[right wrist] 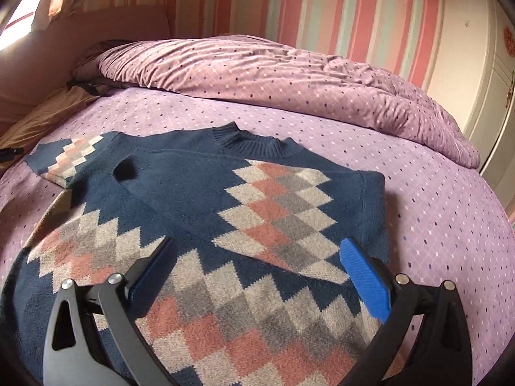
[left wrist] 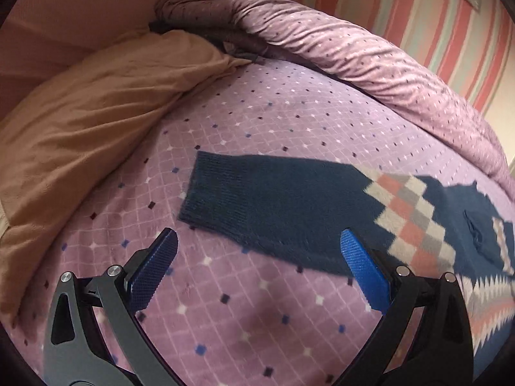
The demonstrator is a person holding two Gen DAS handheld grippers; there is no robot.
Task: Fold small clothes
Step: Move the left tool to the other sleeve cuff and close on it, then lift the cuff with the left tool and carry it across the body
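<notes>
- Left gripper [left wrist: 257, 251] hangs low over the bed, jaws spread wide, nothing in them.
- Right gripper [right wrist: 257, 257] is the same deal, wide apart and empty, hovering above the sweater [right wrist: 199, 212].
- Sweater lies flat, navy with pink/grey diamonds, one sleeve folded across the chest; the other sleeve [left wrist: 273, 202] stretches out, its lower edge just ahead of the left tips.
- Purple dotted blanket [right wrist: 434, 218] underneath, rumpled duvet [right wrist: 273, 74] behind, tan pillow [left wrist: 80, 112], striped wall [right wrist: 289, 0].

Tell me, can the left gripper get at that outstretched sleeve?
Probably yes: the left gripper is open, the sleeve lies flat on the bedspread just ahead, nothing between.
</notes>
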